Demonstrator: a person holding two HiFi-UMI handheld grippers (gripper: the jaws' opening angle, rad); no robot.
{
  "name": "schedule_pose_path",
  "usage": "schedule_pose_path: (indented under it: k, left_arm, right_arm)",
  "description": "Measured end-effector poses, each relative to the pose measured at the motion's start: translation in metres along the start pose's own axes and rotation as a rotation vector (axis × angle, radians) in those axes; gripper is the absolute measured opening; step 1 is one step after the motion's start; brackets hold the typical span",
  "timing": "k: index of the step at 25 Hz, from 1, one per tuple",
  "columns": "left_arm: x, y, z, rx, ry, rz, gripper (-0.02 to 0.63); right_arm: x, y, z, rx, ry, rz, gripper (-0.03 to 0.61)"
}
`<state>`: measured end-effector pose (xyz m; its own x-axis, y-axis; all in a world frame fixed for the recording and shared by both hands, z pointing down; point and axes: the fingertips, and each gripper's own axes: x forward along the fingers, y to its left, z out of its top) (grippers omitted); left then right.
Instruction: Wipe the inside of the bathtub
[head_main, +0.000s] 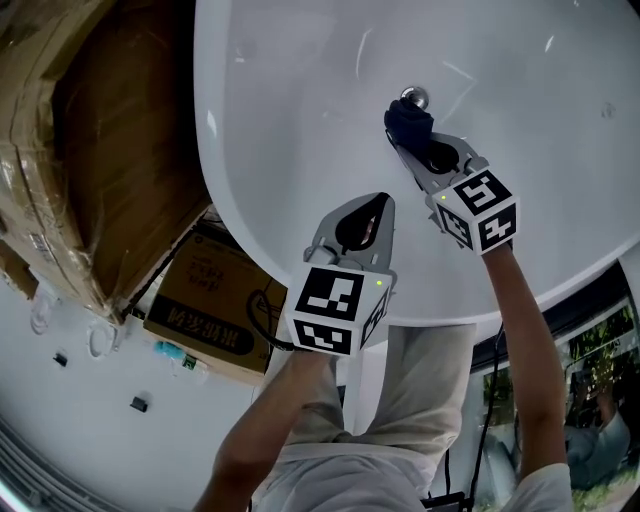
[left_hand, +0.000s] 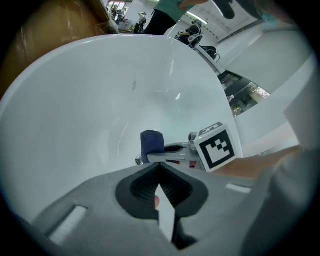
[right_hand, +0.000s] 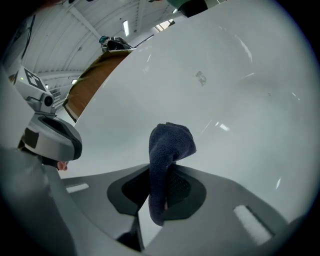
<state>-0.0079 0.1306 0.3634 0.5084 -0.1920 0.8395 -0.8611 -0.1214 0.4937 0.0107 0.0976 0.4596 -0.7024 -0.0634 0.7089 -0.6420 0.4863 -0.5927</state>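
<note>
Down inside the white bathtub, your right tool is pinching a dark blue cloth between its jaws. The right gripper view shows the jaws pressed onto the fabric: a rounded wad bulges out past the tips and a loose end hangs back over the pads. In the head view the wad sits just beside the chrome drain plug, low on the tub's curved inner wall. No view makes it plain whether the cloth actually presses on the enamel. Your right forearm reaches in over the near rim, with the tool's marker cube facing up at you. Your left tool hangs over the near rim, well short of the cloth. Its jaws are pressed together with nothing between them, which the left gripper view confirms, the tips meeting against the pale tub wall. That view also looks across at the right tool, with the cloth standing up ahead of it and the drain plug just below. Outside the tub on your left stands a large plastic-wrapped cardboard package. A printed cardboard box lies on the white floor beneath it, and your pale trousers show below the rim.
</note>
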Motion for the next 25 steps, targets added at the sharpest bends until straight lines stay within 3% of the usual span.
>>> schedule_pose_path:
  k: [25]
  left_arm:
    - [0.051, 0.038, -0.008, -0.005, 0.032, 0.014, -0.002]
  right_arm:
    - [0.098, -0.05, -0.05, 0.033, 0.071, -0.019, 0.052]
